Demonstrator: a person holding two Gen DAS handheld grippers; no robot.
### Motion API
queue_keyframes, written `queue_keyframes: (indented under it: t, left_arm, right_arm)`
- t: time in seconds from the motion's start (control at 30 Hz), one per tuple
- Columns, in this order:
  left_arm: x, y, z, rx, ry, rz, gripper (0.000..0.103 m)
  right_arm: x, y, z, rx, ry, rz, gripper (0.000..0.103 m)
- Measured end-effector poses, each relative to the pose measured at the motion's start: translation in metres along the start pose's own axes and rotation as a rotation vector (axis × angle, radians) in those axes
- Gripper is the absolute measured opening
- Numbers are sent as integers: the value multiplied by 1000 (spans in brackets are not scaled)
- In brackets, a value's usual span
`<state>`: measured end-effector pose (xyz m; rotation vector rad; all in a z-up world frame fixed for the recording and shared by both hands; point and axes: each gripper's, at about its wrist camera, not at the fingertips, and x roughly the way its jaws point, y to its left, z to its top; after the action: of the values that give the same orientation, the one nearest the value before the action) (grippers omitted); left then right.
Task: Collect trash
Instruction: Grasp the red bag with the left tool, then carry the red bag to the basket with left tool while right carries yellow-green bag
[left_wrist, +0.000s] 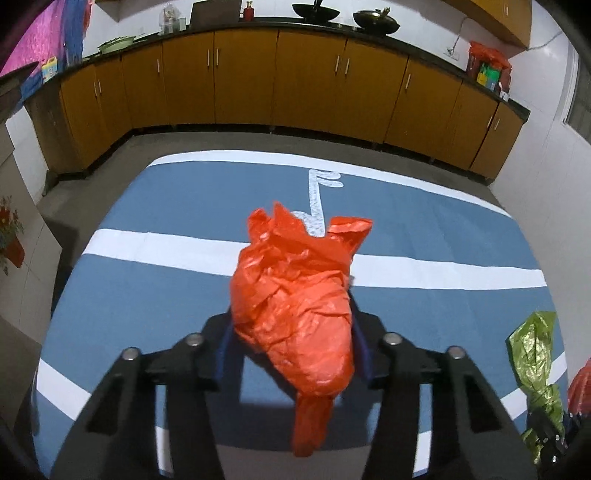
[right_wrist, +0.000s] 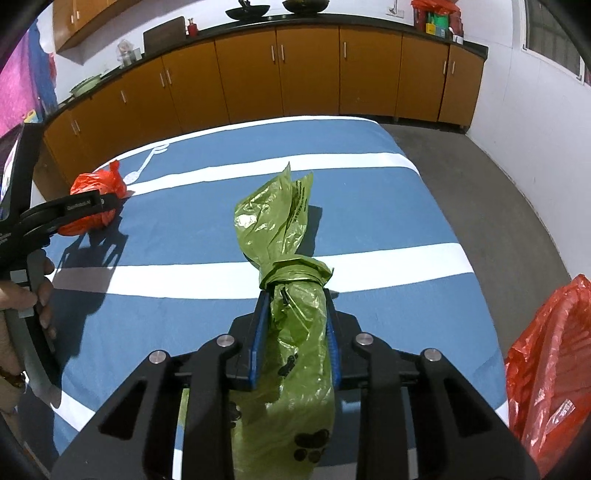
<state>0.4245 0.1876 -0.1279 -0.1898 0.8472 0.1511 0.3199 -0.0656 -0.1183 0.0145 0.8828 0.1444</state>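
Observation:
A crumpled orange plastic bag sits between the blue pads of my left gripper, which is shut on it, and its twisted tail hangs below the jaws. The right wrist view shows that same gripper at the far left, holding the orange bag just above the cloth. My right gripper is shut on a knotted green plastic bag printed with black paw marks. Its loose top lies forward on the cloth. The green bag also shows at the right edge of the left wrist view.
Both grippers are over a blue cloth with white stripes and a music note. An open red plastic bag stands past its right edge. Brown cabinets line the far wall across grey floor. A person's hand holds the left gripper's handle.

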Motion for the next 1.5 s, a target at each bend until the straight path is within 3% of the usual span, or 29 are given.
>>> queue_keyframes:
  t: [0.4,0.57,0.73,0.8,0.83,0.87,0.9,1.0,1.1,1.17,1.2,1.27,1.33,1.5]
  left_arm:
    - [-57,-14,-25,87,-89,72,44]
    - [-88,-17,-40,113,-118,78,44]
    - [-114,-11,-52,104,-123,58,44]
    - [-124,-6,-57,105,-131,55,44]
    - [-129,-3,-59,104,-135,55,44]
    - [-133,-1,-61,100,-138,53,44]
    - [-136,1,-63,95,-139,51,44]
    - [-143,9,-67,86,-139,58,44]
    - [-146,17,-69,69,-131,68,44]
    - [-147,21,-70,57,-130,70,44]
    - [-148,21,-70,56,-130,70,44]
    - [-148,21,-71,57,-130,67,44]
    - [-150,18,-72,60,-132,58,44]
    - [-158,1,-75,81,-147,20,44]
  right_arm:
    - [-43,-8,-3,28,-64,-5,28]
    - [-57,-9,-8,36,-74,7,11]
    - [-58,-17,-17,66,-77,3,9]
    - [-54,-19,-17,74,-87,-3,32]
    - [-50,-20,-17,83,-84,-4,67]
    - [-48,-19,-16,96,-85,-2,85]
    - [-46,-18,-14,116,-99,15,85]
    - [-29,-6,-7,105,-73,26,77]
    - [-5,7,-3,53,-20,-23,64]
    - [7,9,-3,39,13,-39,46]
    - [12,9,-5,36,32,-48,42]
    - [9,10,-8,10,25,-67,8]
    - [-2,7,-12,5,26,-41,7]
    - [-56,-12,-12,39,-101,-20,7]
